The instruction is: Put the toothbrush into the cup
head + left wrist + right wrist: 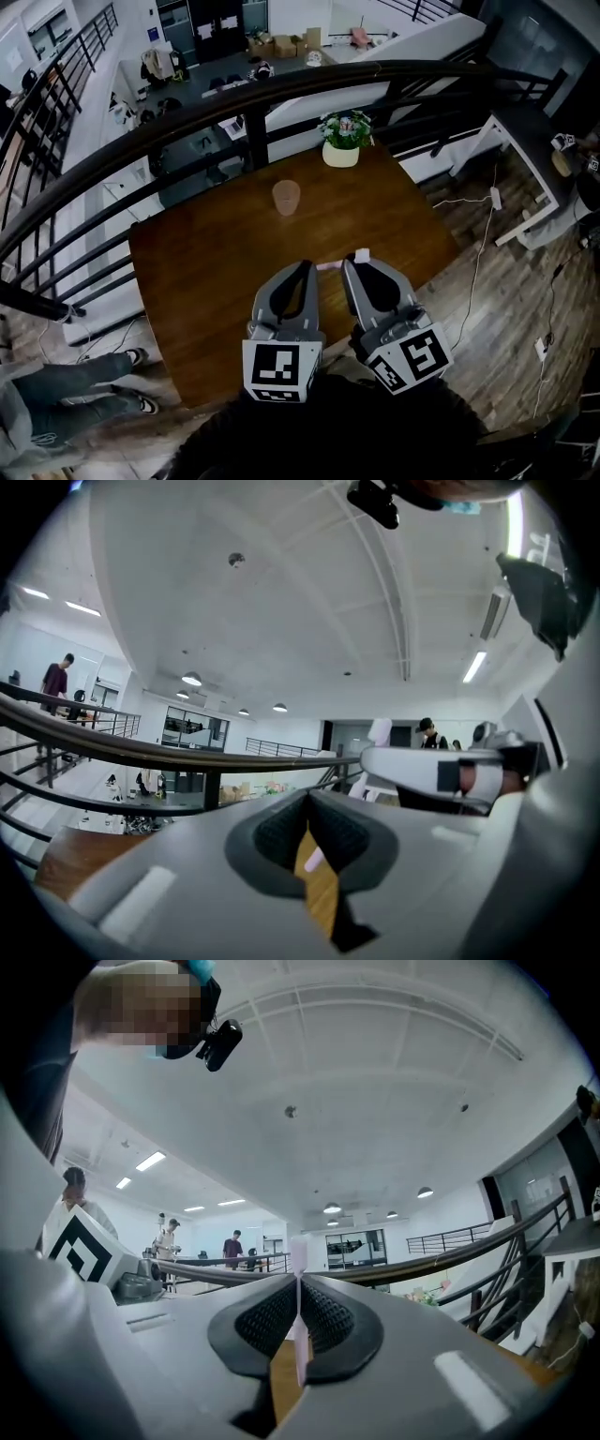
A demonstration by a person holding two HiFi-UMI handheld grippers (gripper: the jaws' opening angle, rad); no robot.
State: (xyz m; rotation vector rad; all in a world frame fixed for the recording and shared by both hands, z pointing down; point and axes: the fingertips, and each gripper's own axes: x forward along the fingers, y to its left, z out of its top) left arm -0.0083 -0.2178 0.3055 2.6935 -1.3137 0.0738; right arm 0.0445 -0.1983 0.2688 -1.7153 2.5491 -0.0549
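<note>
Both grippers sit side by side over the near edge of the table, tips almost touching, with the toothbrush bridging them crosswise. Right gripper: jaws clenched on the brush. Its own view shows the thin pink-and-white stem pinched flat between the ribbed pads, sticking out past them on both sides, with the pale head end just outboard of the tips. Left gripper: jaws nearly together, and in its own view a pink bit of handle spans the narrow slot between the pads, so I read it as nipping the handle's far end. That contact is harder to confirm than the right one. My reading of the two-point hold is that a slim, smooth stem pivots easily in one pinch, and a second pinch at the other end stops it swinging. The brush looks clear of the wood, though the head view cannot settle that. The cup stands upright and alone near the table's middle, well apart from the brush and ahead of both tips, mouth open upward. A potted plant sits at the far edge by the railing, out of the path. Judgement: the brush lies level now, so it must be tipped upright before it can enter the cup, and one gripper will probably have to let go first. Risk: the light cup tips if the stem strikes its rim.
</note>
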